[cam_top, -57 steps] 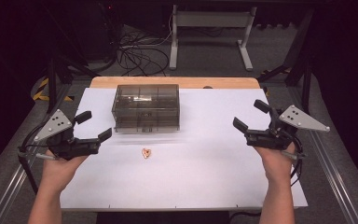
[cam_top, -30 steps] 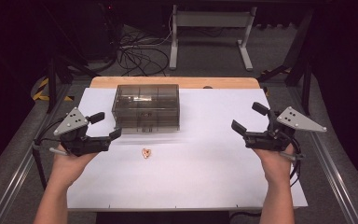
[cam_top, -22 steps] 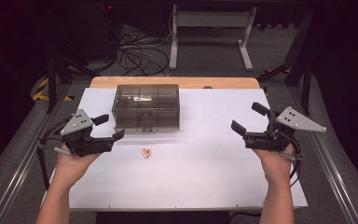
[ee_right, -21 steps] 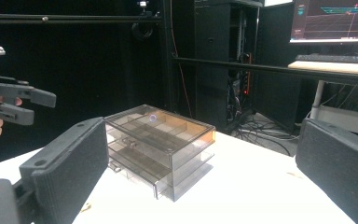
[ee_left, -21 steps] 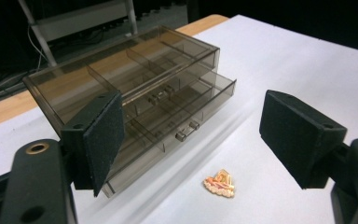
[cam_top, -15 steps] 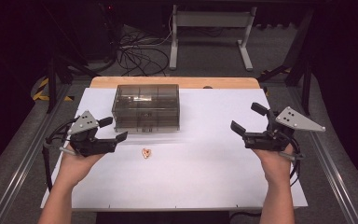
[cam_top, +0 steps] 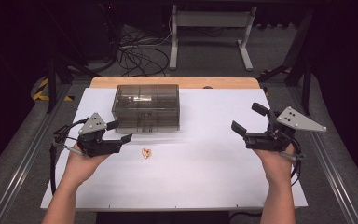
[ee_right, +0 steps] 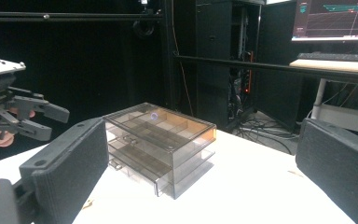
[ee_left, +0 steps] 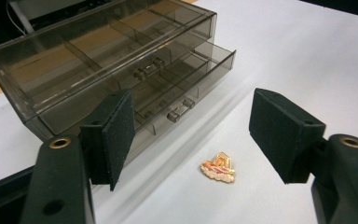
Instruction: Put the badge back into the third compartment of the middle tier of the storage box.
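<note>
Left gripper (ee_left: pixel 193 140) jaws apart and just closing, empty, small pin (ee_left: pixel 218 167) ahead between them, its motif unreadable, drawer box (ee_left: pixel 107 70) beyond, right gripper (cam_top: pixel 247 122) released.

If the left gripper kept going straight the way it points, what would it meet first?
Most likely the small gold pin on the white table, lying just ahead between the left gripper's open fingers; depth is uncertain.

I can read no text, label, brand or number anywhere here. The monitor (ee_right: pixel 338 18) at the far right in my right gripper view shows coloured lines and a few small marks, too blurred to make out as words. The little pin (ee_left: pixel 218 167) on the table near my left jaws carries a coloured design, with no letters that I can tell.
</note>
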